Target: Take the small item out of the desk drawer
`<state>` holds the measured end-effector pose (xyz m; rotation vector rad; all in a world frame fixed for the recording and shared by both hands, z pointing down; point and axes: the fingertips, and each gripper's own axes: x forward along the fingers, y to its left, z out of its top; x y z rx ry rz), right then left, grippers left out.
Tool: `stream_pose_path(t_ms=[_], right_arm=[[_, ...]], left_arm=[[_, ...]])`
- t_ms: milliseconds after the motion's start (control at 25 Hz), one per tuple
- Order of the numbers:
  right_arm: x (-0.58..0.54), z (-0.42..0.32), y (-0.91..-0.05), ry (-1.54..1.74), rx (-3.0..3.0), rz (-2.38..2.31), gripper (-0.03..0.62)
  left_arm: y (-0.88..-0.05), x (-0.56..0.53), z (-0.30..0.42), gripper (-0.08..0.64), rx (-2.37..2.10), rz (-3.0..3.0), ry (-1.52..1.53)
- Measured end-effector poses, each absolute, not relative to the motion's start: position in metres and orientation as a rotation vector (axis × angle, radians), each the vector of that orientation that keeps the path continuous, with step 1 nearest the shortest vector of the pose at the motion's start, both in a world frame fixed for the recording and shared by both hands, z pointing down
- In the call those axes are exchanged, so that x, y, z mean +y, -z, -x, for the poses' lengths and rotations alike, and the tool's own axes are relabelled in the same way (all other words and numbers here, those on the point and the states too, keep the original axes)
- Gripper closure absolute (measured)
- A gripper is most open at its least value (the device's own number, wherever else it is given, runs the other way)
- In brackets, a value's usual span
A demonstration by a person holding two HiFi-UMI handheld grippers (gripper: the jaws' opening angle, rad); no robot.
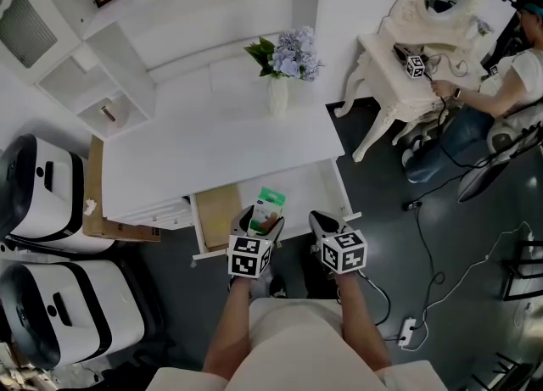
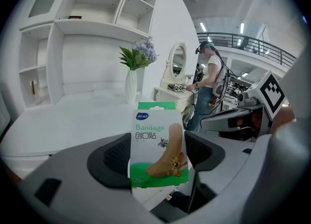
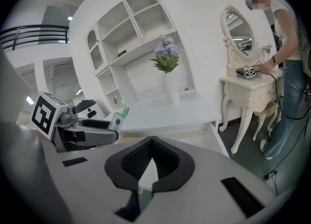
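A small green and white bandage box (image 1: 270, 204) (image 2: 156, 145) stands upright between the pads of my left gripper (image 1: 261, 220) (image 2: 156, 159), which is shut on it. It hangs just above the open white drawer (image 1: 344, 201) under the front edge of the white desk (image 1: 212, 139). In the right gripper view the box (image 3: 118, 118) shows at the left, at the tip of the left gripper (image 3: 77, 131). My right gripper (image 1: 322, 224) (image 3: 151, 143) is beside it on the right, over the drawer's right part; its jaws meet at the tips with nothing between them.
A white vase of flowers (image 1: 278, 92) stands at the desk's back edge, with shelves behind. A brown panel (image 1: 218, 215) lies at the drawer's left. White machines (image 1: 51, 186) stand to the left. A person (image 1: 501, 92) sits at a vanity table (image 1: 407, 67) to the right; cables cross the dark floor.
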<state>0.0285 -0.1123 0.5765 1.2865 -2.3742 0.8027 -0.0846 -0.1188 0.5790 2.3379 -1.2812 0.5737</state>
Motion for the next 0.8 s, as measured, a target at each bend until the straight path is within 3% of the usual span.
stream_pose_path(t_ms=[800], right_arm=[[-0.108, -0.04, -0.576, -0.83, -2.386, -1.305, 0.568]], left_arm=[[-0.584, -0.115, 0.081, 0.202, -1.267, -2.343, -0.595]])
